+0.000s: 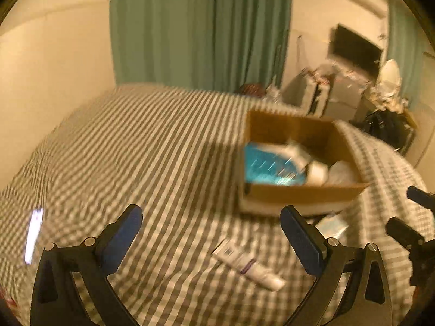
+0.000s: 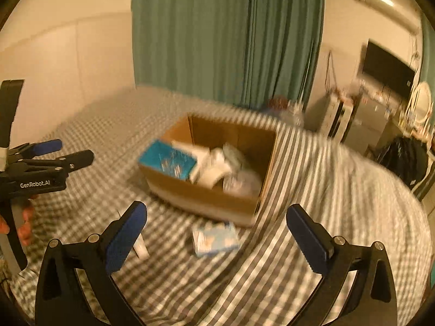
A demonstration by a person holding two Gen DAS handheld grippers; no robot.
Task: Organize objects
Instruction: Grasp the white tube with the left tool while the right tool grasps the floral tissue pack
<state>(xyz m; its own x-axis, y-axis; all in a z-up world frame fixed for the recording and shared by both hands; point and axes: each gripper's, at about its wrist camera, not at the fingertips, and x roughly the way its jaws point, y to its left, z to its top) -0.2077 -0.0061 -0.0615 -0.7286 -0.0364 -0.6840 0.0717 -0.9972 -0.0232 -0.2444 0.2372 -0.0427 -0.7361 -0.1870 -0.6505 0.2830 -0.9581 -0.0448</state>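
A: Both the left gripper [image 1: 210, 235] and right gripper [image 2: 216, 233] are spread wide, holding nothing.

B: Progress? The cardboard box [image 2: 214, 198] on the checked bedspread [image 1: 136, 149] looks partly filled; a white tube [image 1: 248, 266] and tissue pack [image 2: 216, 239] lie just beside it.

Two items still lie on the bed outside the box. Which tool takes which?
Left tool for the white tube, which lies just ahead between its open fingers. Right tool for the light blue packet, centred ahead of it in front of the cardboard box. Both tools are empty.
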